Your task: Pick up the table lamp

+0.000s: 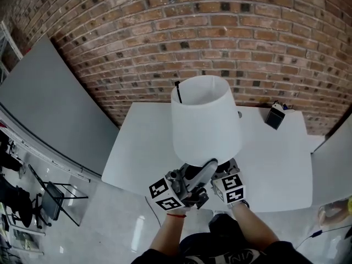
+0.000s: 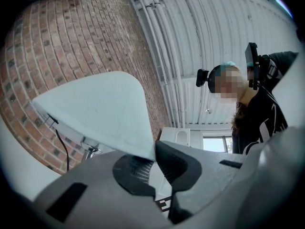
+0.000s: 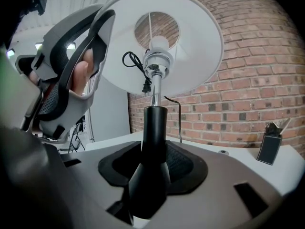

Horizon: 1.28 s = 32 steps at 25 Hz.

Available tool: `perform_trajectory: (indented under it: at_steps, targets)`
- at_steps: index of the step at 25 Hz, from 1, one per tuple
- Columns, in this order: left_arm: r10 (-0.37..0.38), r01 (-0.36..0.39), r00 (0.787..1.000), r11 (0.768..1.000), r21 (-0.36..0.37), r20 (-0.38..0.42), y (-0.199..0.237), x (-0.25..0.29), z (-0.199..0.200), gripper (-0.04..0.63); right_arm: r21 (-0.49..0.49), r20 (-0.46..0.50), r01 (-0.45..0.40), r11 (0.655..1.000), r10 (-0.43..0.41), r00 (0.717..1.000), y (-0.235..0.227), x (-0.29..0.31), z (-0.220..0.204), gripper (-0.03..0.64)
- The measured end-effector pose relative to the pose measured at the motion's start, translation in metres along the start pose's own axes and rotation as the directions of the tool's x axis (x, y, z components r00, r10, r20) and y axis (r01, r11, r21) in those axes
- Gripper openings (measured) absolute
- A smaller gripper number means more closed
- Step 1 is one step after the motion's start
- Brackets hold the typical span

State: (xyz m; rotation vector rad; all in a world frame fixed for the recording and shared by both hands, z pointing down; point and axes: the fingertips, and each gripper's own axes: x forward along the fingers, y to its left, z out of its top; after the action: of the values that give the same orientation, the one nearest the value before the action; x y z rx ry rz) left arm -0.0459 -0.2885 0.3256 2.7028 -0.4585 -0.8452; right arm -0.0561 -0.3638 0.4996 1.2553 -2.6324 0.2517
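Two grippers hold the table lamp [image 1: 204, 120] over the near edge of the white desk [image 1: 137, 153], about midway along it. The left gripper [image 2: 153, 163] has its jaws almost together, pinching the thin lower rim of the white shade [image 2: 95, 113]. The right gripper [image 3: 152, 163] is clamped on the black stem [image 3: 153, 128], which rises between its pads to a chrome socket and bulb [image 3: 158, 43]. A black cord [image 3: 133, 63] hangs beneath the shade. The lamp's base is hidden, so I cannot tell whether it touches the desk. A small black box [image 1: 274, 117] sits at the desk's far right corner, against the brick wall [image 1: 220, 37].
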Motion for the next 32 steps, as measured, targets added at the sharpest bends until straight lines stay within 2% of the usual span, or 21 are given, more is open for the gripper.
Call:
perform_trajectory:
  at_steps: [32]
  targets:
    - [-0.061,0.062,0.998,0.993,0.096,-0.007,-0.062,0.015,0.040,0.018,-0.052,0.142,0.026,0.998,-0.019,0.990,0.025,-0.039,0.065,0.161]
